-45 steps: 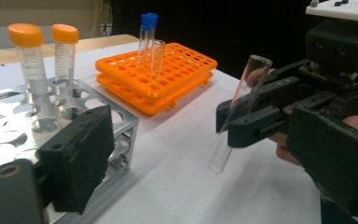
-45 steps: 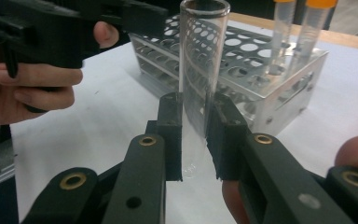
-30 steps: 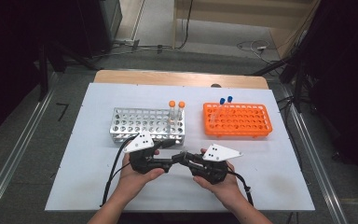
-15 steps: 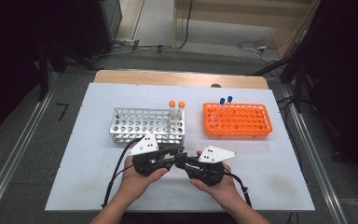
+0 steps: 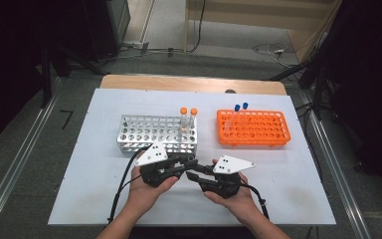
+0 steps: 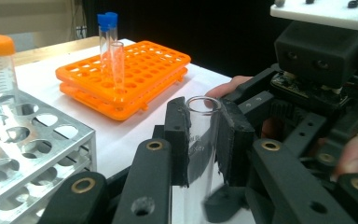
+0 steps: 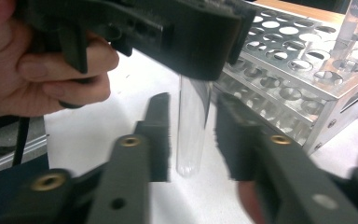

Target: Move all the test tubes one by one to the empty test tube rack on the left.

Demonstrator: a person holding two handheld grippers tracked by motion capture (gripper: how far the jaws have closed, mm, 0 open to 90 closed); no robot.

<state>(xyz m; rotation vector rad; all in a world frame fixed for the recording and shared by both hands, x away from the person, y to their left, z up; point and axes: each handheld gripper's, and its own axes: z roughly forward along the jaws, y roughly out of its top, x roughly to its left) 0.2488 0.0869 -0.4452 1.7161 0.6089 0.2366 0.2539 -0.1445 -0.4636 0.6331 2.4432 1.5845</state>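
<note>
Handover mid-way: left gripper (image 6: 204, 140) clamped on clear uncapped glass test tube (image 6: 200, 154) near its open rim, held upright so right gripper (image 7: 193, 140), jaws just opened and standing clear either side of tube's lower end, can let go. Seen from right gripper view: tube's rounded bottom between its jaws, off the pads; from left gripper view: orange plastic rack (image 6: 135, 79) beyond, likely destination.

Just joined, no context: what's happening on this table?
A person is passing a clear glass test tube between handheld grippers. The left gripper is clamped on it near its open top; the right gripper has just been opening, its pads off the tube. Behind stand a metal tube rack and an orange plastic rack.
</note>
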